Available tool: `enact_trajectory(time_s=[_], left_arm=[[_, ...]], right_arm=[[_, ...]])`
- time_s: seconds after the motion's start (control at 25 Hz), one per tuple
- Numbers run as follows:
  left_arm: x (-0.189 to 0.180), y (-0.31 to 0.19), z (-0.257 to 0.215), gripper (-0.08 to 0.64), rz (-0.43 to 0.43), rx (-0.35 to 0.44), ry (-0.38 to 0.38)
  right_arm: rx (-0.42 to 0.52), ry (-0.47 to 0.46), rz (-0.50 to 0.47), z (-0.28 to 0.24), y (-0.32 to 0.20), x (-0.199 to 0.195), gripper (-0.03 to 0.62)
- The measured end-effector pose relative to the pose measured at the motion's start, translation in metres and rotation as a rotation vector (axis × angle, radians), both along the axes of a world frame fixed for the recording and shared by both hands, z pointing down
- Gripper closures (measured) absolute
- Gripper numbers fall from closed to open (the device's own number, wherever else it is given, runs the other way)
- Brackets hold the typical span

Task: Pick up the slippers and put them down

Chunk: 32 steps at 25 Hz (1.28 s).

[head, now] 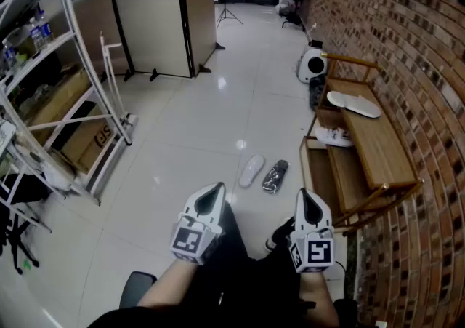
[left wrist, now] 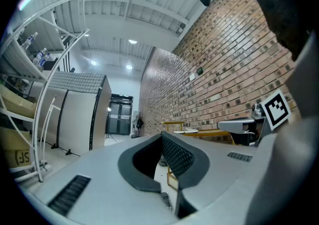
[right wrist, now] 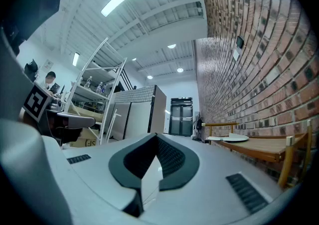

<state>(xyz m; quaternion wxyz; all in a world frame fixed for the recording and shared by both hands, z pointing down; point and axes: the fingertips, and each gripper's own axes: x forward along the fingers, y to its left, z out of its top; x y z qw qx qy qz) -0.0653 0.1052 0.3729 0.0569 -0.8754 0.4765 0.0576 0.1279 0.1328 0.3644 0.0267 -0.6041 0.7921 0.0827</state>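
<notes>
Two slippers lie side by side on the glossy floor ahead of me: a white one (head: 252,171) and a dark one (head: 275,176) just to its right. My left gripper (head: 217,188) and right gripper (head: 304,193) are held low in front of my body, short of the slippers and above the floor, pointing roughly level. Both are shut with nothing between the jaws. In the left gripper view the left gripper (left wrist: 162,134) shows its pads meeting at the tip; the right gripper (right wrist: 156,135) looks the same in its own view. Neither gripper view shows the floor slippers.
A wooden bench (head: 378,146) stands along the brick wall at right, with a white slipper pair (head: 353,104) on top and white shoes (head: 336,137) on its lower shelf. A metal rack (head: 51,123) fills the left. A white appliance (head: 313,65) sits beyond the bench.
</notes>
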Motion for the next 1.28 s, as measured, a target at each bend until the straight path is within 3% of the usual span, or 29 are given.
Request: enact_trajectory(time_s=[0.24,0.56,0.76,0.88,1.04,1.16,1.28], left_arm=[[-0.001,-0.001,-0.019,0.558,0.024,0.013,-0.022],[-0.003,-0.01,-0.066,0.558,0.104,0.024,0.016],[0.004,-0.001,-0.062,0.558,0.146,0.035,-0.049],[-0.001,0.008,-0.045,0.558,0.17,0.024,-0.087],[-0.025,0.004,-0.028,0.558,0.108,-0.001,-0.08],[-0.047,-0.003,-0.029,0.558,0.054,0.008,-0.049],[-0.058,-0.008,-0.031,0.558,0.028,0.021,-0.065]], right_arm=[[-0.057,0.033,0.026,-0.009,0.001,0.003,0.583],[-0.038,0.041,-0.012,-0.042,-0.001,0.018,0.584],[-0.057,-0.038,-0.046,-0.054,0.002,0.037,0.584],[-0.07,0.028,-0.035,-0.041,0.008,0.047,0.584],[-0.077,0.091,0.009,-0.028,0.02,0.072,0.583],[-0.068,0.072,0.049,-0.027,0.023,0.091,0.583],[-0.058,0.057,0.071,-0.029,0.022,0.098,0.584]])
